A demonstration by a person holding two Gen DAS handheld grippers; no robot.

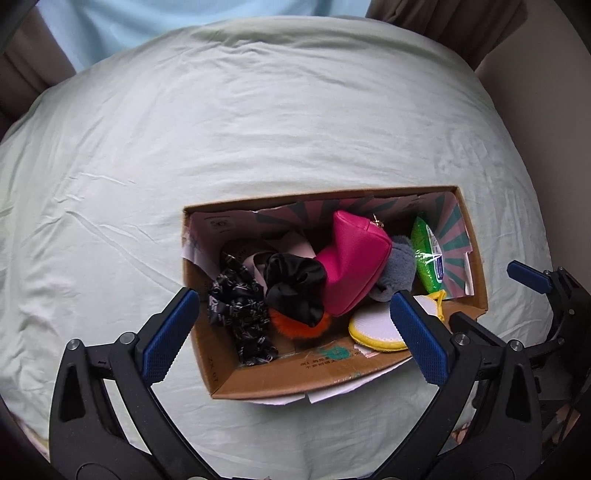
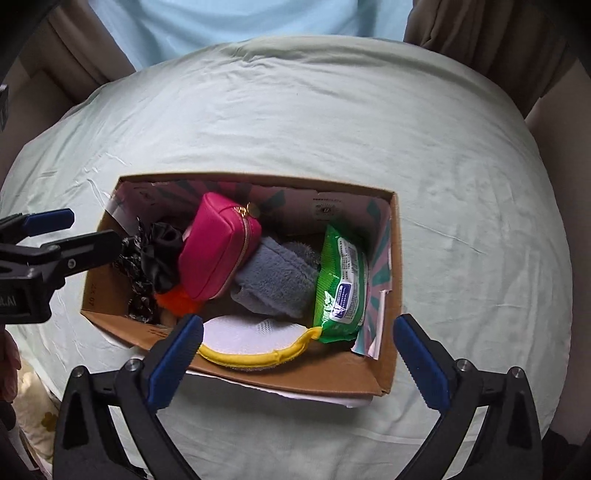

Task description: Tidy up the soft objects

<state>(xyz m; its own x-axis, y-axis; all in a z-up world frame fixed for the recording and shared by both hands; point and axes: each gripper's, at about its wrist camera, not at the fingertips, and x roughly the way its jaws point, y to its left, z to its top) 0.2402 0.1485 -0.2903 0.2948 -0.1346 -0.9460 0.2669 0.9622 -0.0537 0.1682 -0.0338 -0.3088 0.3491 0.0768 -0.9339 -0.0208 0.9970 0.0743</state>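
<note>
An open cardboard box (image 1: 476, 258) (image 2: 395, 280) sits on a pale green bedsheet (image 1: 221, 129). Inside lie a pink zip pouch (image 1: 351, 258) (image 2: 218, 243), a black satin scrunchie (image 1: 295, 284) (image 2: 162, 254), a patterned black scrunchie (image 1: 240, 314), an orange fluffy ball (image 1: 295, 326) (image 2: 177, 297), a grey plush cloth (image 1: 397, 266) (image 2: 277, 280), a green wet-wipes pack (image 1: 428, 254) (image 2: 341, 284) and a white pad with yellow trim (image 1: 373, 326) (image 2: 251, 343). My left gripper (image 1: 295, 339) hovers open and empty over the box's near side. My right gripper (image 2: 295, 365) is open and empty above the box's near right corner.
The sheet (image 2: 443, 166) spreads wide around the box. Brown curtains (image 1: 443, 18) (image 2: 480, 37) and a light blue panel (image 2: 240, 22) stand behind the bed. The right gripper shows at the right edge of the left wrist view (image 1: 546, 288); the left gripper shows at the left of the right wrist view (image 2: 48, 236).
</note>
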